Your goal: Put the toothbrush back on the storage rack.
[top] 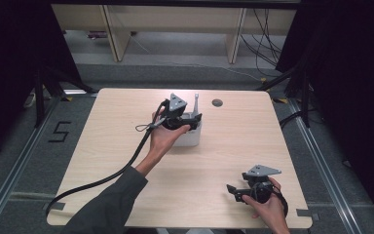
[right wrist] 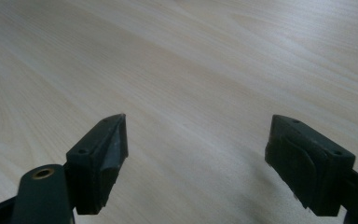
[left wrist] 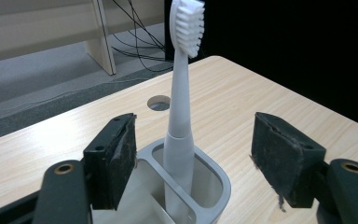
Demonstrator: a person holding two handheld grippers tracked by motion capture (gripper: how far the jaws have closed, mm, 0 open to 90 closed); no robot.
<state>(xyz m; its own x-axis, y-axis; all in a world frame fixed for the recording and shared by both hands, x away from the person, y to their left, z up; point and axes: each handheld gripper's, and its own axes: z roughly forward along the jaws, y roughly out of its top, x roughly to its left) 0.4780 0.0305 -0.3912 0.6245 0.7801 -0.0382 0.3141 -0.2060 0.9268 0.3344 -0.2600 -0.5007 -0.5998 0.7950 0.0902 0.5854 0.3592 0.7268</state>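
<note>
1 toothbrush (left wrist: 181,107) stands upright in 1 holder (left wrist: 214,179) between the left gripper's (left wrist: 193,158) released jaws, while the right gripper (right wrist: 196,158) gapes over bare table (right wrist: 191,60).

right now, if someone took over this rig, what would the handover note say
Left hand-held gripper: open, jaws either side of the toothbrush, pads not touching it.
Right hand-held gripper: open, nothing between the jaws, held low over the bare table near the front right corner.
Toothbrush: upright, bristles up, in the rear compartment of the white holder, mid-table.
Done: toothbrush seems placed in the holder and let go.
Left: probably only to draw the left hand-held gripper clear without tipping it.
</note>
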